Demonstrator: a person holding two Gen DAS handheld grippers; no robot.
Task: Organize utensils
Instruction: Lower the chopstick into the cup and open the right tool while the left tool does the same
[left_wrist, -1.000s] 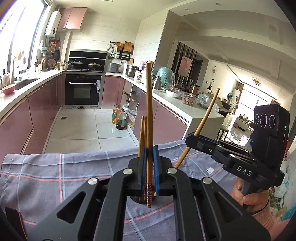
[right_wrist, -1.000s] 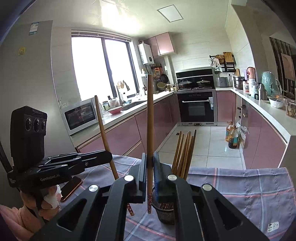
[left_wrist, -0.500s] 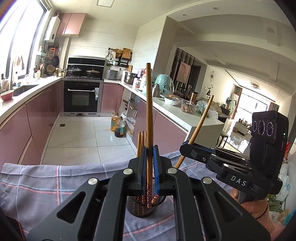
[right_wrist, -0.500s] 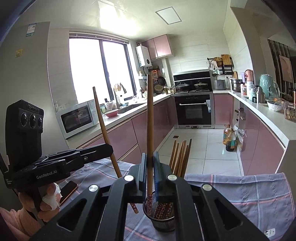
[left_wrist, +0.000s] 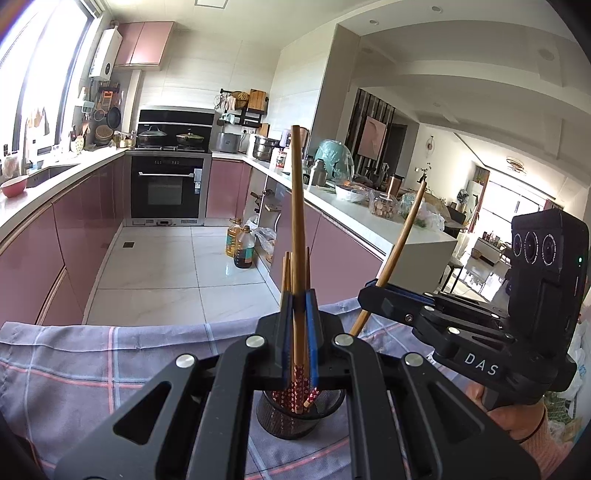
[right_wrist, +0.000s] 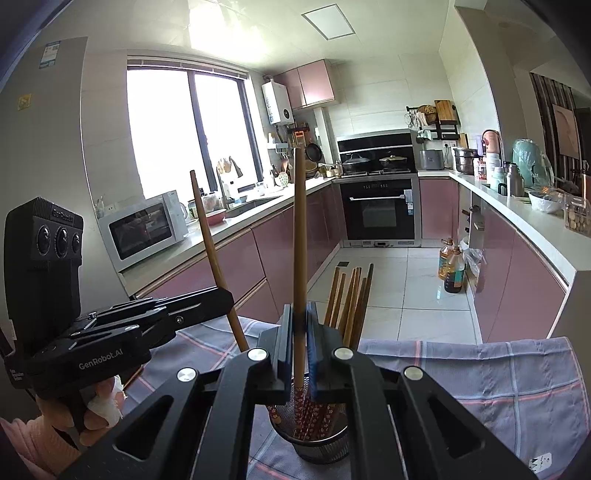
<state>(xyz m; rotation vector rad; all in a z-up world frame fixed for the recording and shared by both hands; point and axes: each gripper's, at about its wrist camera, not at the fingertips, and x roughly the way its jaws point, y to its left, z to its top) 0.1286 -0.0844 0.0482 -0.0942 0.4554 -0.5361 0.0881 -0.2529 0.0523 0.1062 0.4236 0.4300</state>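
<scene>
A black mesh utensil holder (left_wrist: 295, 419) stands on the checked cloth and also shows in the right wrist view (right_wrist: 314, 441). Several wooden chopsticks (right_wrist: 351, 306) with red patterned ends stand in it. My left gripper (left_wrist: 298, 332) is shut on one upright chopstick (left_wrist: 297, 221) whose patterned end reaches into the holder. My right gripper (right_wrist: 299, 343) is shut on another upright chopstick (right_wrist: 300, 236), its lower end inside the holder. Each gripper shows in the other's view, the right gripper (left_wrist: 376, 295) and the left gripper (right_wrist: 218, 299), each holding its tilted chopstick.
A grey checked cloth (left_wrist: 92, 362) covers the table and continues to the right (right_wrist: 498, 380). Beyond it lie the kitchen floor, pink cabinets, an oven (left_wrist: 168, 188) and oil bottles (left_wrist: 240, 247). A phone lies on the cloth behind the left gripper (right_wrist: 133, 374).
Both grippers have lowered their chopsticks, so the patterned ends now sit inside the holder. The holder shows more fully in both views.
</scene>
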